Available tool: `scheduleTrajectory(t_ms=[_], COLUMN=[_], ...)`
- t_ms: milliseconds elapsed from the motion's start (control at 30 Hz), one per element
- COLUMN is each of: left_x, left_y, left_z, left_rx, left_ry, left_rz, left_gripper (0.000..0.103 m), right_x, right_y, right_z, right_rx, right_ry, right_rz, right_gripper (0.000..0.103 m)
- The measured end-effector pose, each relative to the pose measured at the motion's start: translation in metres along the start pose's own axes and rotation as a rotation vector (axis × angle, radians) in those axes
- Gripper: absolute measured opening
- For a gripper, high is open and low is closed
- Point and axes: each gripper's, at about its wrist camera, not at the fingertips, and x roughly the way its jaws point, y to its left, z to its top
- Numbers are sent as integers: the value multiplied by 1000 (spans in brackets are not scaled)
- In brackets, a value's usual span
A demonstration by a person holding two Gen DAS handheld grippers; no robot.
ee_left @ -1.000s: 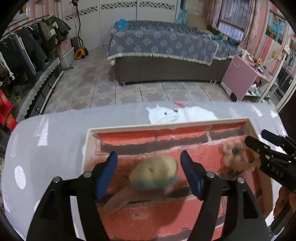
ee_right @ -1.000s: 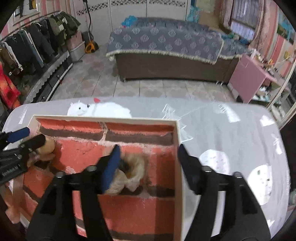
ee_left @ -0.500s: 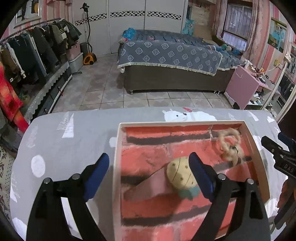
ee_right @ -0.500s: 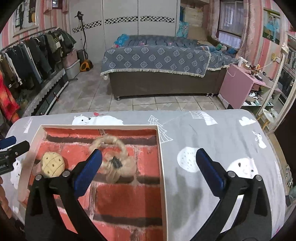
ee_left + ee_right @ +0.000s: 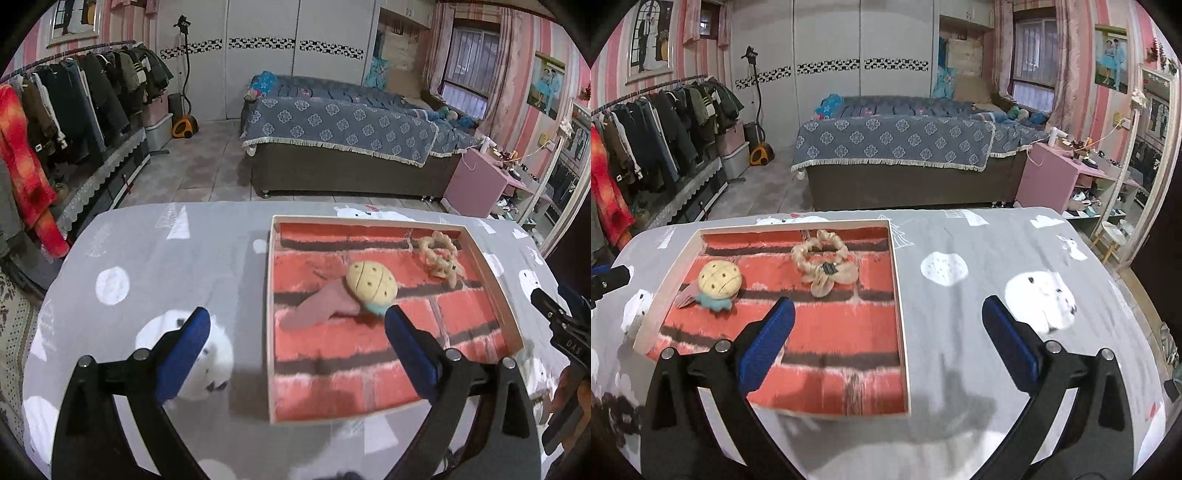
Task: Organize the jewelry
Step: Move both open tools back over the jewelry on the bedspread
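Red brick-print tray (image 5: 827,369) now holds both pieces: pineapple clip (image 5: 719,279) at 9 o'clock, cream scrunchie (image 5: 824,264) at 12. Your left tool (image 5: 295,347) and right tool (image 5: 886,339) have pulled back, both wide open and empty; placement looks finished.
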Motion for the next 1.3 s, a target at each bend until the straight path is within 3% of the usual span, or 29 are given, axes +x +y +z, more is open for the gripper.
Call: scheduleTrajectory(t_ms=[167,333,433,767,1000,1300], left_x=[-24,-42,-55,-98,-109,-105], left_y=[11,21,29,67,77,64], left_z=[-22,-50,-74,-128,-158,-192], left_rx=[-13,11,35,3,-5,7], left_ry=[-24,-34,-50,-67,-63,-32], left_rz=[14,-20,52,94,123,79], left_gripper=[96,96,96,96,96,96], right_x=[-30,-56,-69,-104,-120,-127], right_y=[0,0,-1,19,33,66], right_z=[-20,-50,-69,-126,-146,-166], right_rx=[9,36,50,78,72,-28], right_ry=[-33,-23,-20,0,-8,27], right_rz=[20,38,25,8,7,-25], right_gripper=[99,99,99,99,99,99])
